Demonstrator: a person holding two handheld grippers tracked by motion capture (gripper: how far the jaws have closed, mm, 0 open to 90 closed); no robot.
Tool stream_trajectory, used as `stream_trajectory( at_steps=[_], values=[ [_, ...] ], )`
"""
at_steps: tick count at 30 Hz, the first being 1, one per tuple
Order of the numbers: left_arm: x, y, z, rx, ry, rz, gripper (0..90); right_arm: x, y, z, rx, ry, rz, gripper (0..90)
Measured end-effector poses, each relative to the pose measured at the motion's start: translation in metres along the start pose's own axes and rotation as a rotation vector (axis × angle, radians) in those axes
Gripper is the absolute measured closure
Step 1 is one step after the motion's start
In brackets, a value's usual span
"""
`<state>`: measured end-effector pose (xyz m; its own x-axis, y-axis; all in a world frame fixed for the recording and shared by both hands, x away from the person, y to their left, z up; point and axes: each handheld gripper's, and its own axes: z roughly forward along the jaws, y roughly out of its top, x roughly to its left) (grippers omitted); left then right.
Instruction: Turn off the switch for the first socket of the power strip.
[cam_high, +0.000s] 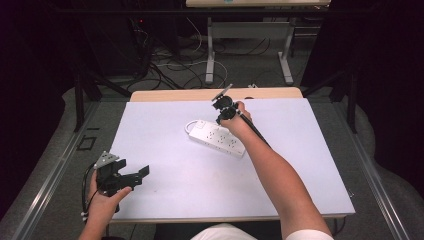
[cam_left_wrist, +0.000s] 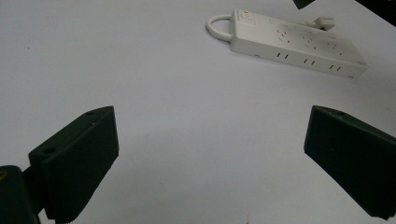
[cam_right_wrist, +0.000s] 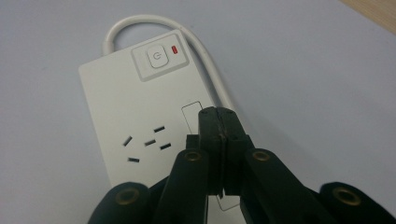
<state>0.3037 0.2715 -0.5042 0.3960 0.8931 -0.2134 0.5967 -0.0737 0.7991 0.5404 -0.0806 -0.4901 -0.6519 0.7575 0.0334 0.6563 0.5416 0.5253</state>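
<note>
Your right gripper (cam_right_wrist: 218, 122), jaws pressed together and empty, hovers over the power strip (cam_right_wrist: 135, 121), likely to press its button (cam_right_wrist: 157, 56); your left gripper (cam_left_wrist: 210, 158) waits wide open above the surface (cam_high: 170, 190).

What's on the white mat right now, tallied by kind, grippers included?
Power strip: 1, white, with its cord looped at the switch end
Left gripper: 1, open, above the mat's near left corner
Right gripper: 1, shut, over the power strip
Total: 3
</note>
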Motion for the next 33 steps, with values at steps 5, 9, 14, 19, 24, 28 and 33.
stream_trajectory(
  at_steps=[5,9,14,19,24,28,33],
  values=[
    [0.0,0.0,0.0,0.0,-0.001,0.0,3.2,-0.001,-0.001,0.006,-0.006,-0.001,0.011,90.0],
    [0.0,0.0,0.001,0.001,-0.003,0.003,3.3,-0.002,-0.002,0.017,-0.074,0.005,0.013,90.0],
    [0.0,0.0,0.001,0.001,-0.002,-0.001,3.3,0.0,0.003,0.014,-0.003,-0.002,0.016,90.0],
    [0.001,0.0,0.001,0.0,-0.003,0.0,3.3,-0.001,0.003,0.019,0.008,-0.009,0.011,90.0],
    [0.001,0.0,0.001,0.0,-0.003,-0.001,3.3,-0.002,0.001,0.025,-0.004,-0.004,0.021,90.0],
    [0.001,0.0,0.001,0.001,-0.003,-0.002,3.4,-0.001,0.002,0.026,0.028,-0.003,0.016,89.9],
    [0.001,0.0,0.001,0.001,-0.003,-0.001,3.3,-0.001,0.002,0.027,0.037,-0.008,0.01,89.4]
  ],
)
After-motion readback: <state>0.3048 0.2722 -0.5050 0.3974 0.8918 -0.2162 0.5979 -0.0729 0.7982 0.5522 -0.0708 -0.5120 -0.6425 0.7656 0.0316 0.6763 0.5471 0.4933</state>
